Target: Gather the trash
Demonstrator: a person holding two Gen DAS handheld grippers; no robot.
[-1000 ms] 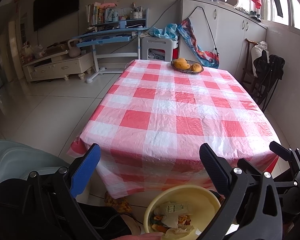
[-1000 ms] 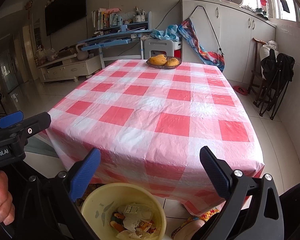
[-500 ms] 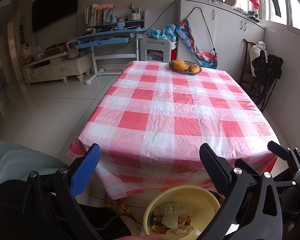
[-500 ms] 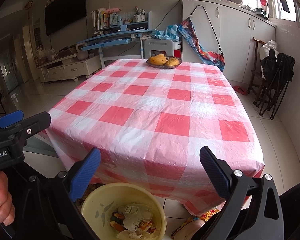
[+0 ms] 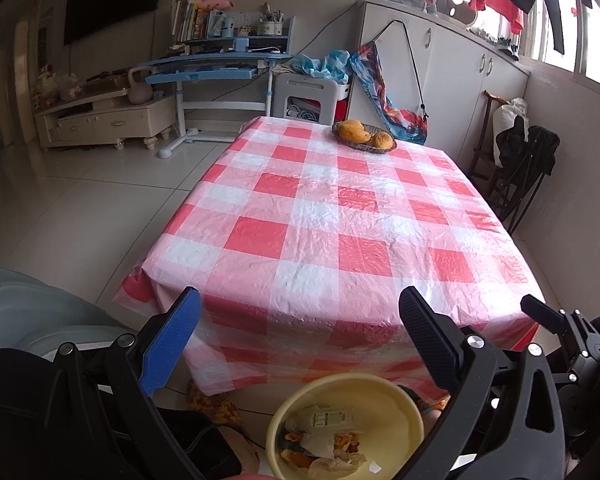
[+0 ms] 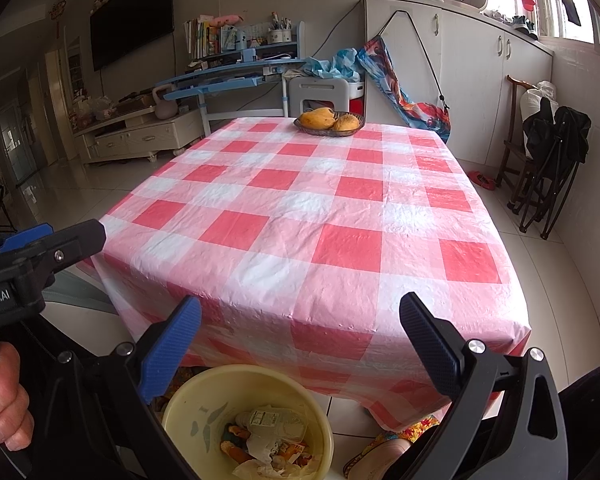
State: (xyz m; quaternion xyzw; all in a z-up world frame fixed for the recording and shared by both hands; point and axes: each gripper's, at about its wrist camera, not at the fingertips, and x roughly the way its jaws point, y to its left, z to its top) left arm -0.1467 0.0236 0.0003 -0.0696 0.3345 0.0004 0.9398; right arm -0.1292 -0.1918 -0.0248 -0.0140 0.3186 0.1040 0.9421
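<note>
Nothing has shifted: both grippers, left point(image 5: 300, 344) and right point(image 6: 300, 344), hang wide-jawed and empty above the filled bin point(image 6: 204, 400), table point(image 6: 300, 208) cleared of trash.

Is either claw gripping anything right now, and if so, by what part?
Nothing is held. The left claw and the right claw are both open and empty, above the yellow bin of trash.
</note>
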